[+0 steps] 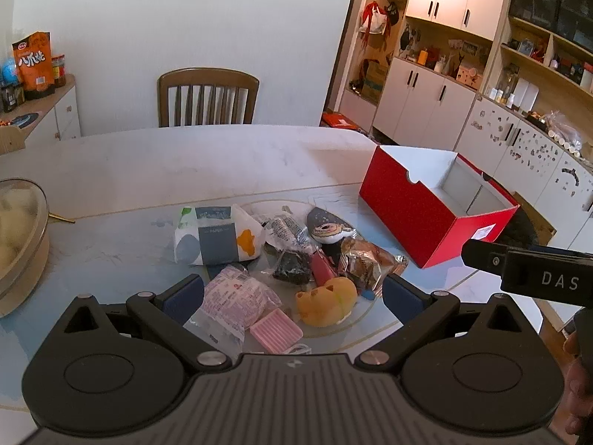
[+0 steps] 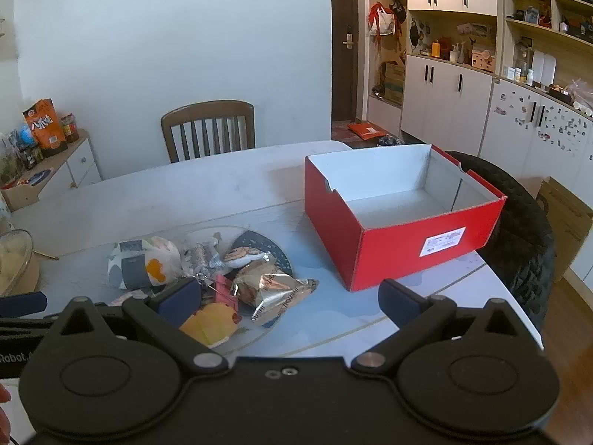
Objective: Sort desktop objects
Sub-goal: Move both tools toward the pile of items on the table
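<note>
**Status: Both Units Hovering Over the Pile, Box Standing By**

We are holding the left hand-held gripper (image 1: 292,291) above the near edge of the surface (image 1: 185,163) with its blue-padded fingers (image 1: 183,294) spread wide apart and gripping nothing. We are holding the right hand-held gripper (image 2: 289,296) likewise, its fingers parted and nothing between them. In the left wrist view the body of the right unit is showing at the right edge, and we are reading the letters "DAS" on it.

The objects to sort are lying in a loose pile on the surface, left of the red box (image 2: 389,252):

- A tissue pack (image 1: 218,235) is lying at the back left of the pile; we are reading "PAPER" on its grey band.
- A pink-printed plastic packet (image 1: 237,296) is lying nearest the left unit, with a pink ribbed case (image 1: 276,330) just beside it. Its print is too small for us to read.
- A yellow plush toy (image 1: 326,298) is lying at the front of the pile.
- A foil snack wrapper (image 2: 274,289) is lying on the box side of the pile; its lettering is blurred.

The red box is standing open, white inside, well apart from the pile. A white label (image 2: 443,241) is showing on its near end; we cannot read the text.

An orange snack bag (image 1: 35,65) is standing on a side cabinet (image 1: 55,111) at the left, bearing large Chinese characters.
</note>
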### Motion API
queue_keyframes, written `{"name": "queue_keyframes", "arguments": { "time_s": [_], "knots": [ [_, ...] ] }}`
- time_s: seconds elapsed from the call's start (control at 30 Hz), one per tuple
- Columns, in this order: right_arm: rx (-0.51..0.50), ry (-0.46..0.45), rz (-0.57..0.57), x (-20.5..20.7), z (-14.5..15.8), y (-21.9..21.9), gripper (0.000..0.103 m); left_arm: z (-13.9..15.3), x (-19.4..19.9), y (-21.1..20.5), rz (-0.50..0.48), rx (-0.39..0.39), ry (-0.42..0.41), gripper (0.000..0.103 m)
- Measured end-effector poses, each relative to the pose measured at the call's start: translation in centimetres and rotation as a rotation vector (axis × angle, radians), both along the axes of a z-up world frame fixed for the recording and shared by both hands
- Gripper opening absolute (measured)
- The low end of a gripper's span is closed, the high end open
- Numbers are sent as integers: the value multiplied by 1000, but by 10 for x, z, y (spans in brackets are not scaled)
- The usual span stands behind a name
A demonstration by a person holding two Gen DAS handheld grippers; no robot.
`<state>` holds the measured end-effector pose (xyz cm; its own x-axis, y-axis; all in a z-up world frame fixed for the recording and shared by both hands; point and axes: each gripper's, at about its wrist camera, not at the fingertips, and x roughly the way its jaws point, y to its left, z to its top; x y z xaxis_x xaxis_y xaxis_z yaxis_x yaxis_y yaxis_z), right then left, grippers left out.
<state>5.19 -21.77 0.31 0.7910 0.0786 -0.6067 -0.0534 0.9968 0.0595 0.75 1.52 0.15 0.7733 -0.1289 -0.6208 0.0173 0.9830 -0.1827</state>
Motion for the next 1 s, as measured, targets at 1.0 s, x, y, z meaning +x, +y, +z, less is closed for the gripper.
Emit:
{"name": "queue_keyframes", "arguments": {
  "time_s": [1.0],
  "knots": [
    [-49,55,286,60,-42,3,102,-41,46,5,-5,13,36,103]
  ]
}}
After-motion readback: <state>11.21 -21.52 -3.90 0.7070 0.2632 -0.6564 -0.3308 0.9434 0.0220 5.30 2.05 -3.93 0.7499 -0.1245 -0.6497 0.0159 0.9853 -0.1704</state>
